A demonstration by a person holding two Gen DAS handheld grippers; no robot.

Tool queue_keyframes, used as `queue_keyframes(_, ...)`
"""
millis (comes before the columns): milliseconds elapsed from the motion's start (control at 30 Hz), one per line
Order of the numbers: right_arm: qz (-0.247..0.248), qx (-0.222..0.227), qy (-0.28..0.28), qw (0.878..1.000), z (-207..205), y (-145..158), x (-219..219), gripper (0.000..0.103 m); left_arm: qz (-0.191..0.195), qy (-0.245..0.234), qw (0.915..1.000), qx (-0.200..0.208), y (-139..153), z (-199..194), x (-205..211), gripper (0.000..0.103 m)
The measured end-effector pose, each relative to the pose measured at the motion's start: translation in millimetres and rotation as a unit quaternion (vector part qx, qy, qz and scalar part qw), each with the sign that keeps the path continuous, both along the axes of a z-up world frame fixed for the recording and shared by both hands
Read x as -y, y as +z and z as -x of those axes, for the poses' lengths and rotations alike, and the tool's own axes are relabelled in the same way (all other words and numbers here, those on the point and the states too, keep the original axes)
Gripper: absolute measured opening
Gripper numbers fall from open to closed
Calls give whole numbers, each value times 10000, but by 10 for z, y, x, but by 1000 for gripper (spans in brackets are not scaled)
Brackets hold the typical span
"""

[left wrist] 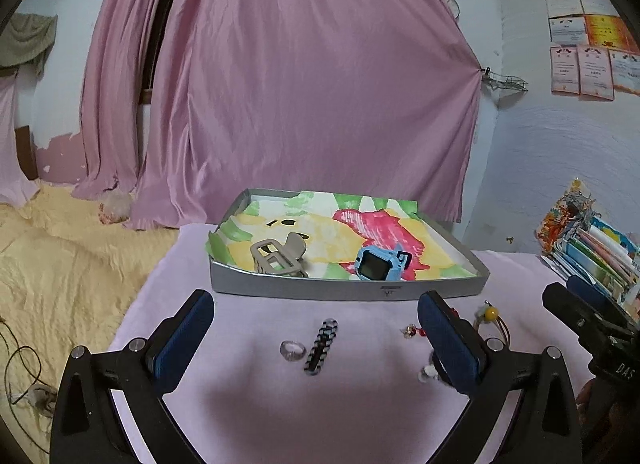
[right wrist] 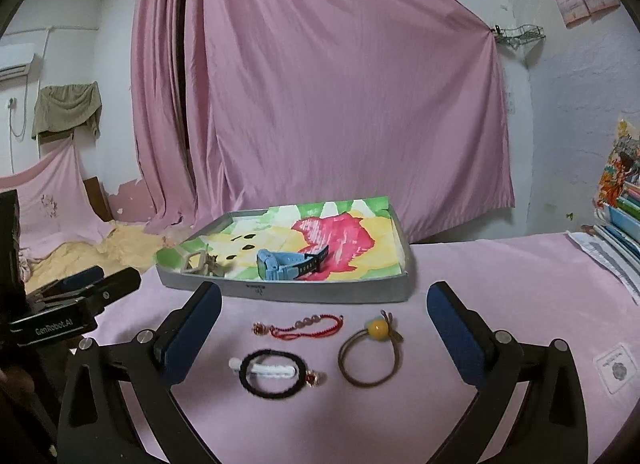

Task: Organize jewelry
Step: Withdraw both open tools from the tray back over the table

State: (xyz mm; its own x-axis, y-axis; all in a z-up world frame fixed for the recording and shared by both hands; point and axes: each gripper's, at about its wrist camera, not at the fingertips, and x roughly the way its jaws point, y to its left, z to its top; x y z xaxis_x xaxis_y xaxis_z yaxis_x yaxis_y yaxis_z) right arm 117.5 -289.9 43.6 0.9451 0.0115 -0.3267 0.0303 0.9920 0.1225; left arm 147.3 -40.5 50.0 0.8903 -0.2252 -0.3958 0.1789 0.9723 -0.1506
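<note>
**Both grippers hovering open over jewelry in front of the tray**

A pink cloth (right wrist: 500,284) is covering the table, and at its far side a shallow grey tray (right wrist: 320,292) lined with a bright painted sheet is sitting. Inside the tray, a beige hair claw (left wrist: 278,258) is lying at the left and a blue watch (right wrist: 290,262) is resting near the middle, close to the near wall.

The left gripper (left wrist: 316,324) is hanging above the cloth with its fingers spread wide apart and nothing between them. The right gripper (right wrist: 324,316) is likewise standing wide open and gripping nothing.

On the cloth near the tray, the loose pieces are lying apart from each other. Toward the right, a brown hair tie with a yellow bead (right wrist: 370,352) is lying flat. Left of it, a black hair tie (right wrist: 274,374) is lying over a white clip (right wrist: 266,372). Just beyond them a red bracelet (right wrist: 304,326) is stretching sideways. Farther left, a black-and-white checkered clip (left wrist: 322,346) is lying beside a small clear ring (left wrist: 293,351).
</note>
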Motion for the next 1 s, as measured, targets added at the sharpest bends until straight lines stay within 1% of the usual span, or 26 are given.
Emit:
queue_keyframes(100,71,-10,-12,10000,71,-46,-7,101,-80,19,9999,88,-35,99,12,102)
queue_keyframes(267,16,-7,124,9999,149,-128,3,101,-222,7,9997,111,-105,202,21,102)
queue_keyframes(567,94,-340,148,9993,88,-269,-61,101,-379,9,9990,-221,-232,146,-11,102)
queue_keyframes(667,93,-495,161,9986,39,-300,-69,101,-455,-35,9982,-391,-258,97,1,102)
queue_keyframes(767,56,-596,263,9979,19,-306,-69,101,-484,-133,9959,-759,-285,-5,-6,102)
queue_keyframes(867,-34,-669,249,9974,5,-316,-41,101,-324,-209,9944,-986,-306,-78,-42,102)
queue_keyframes(1000,-207,-849,229,9959,-49,-343,6,101,-246,-253,9916,-1242,-338,-165,-56,102)
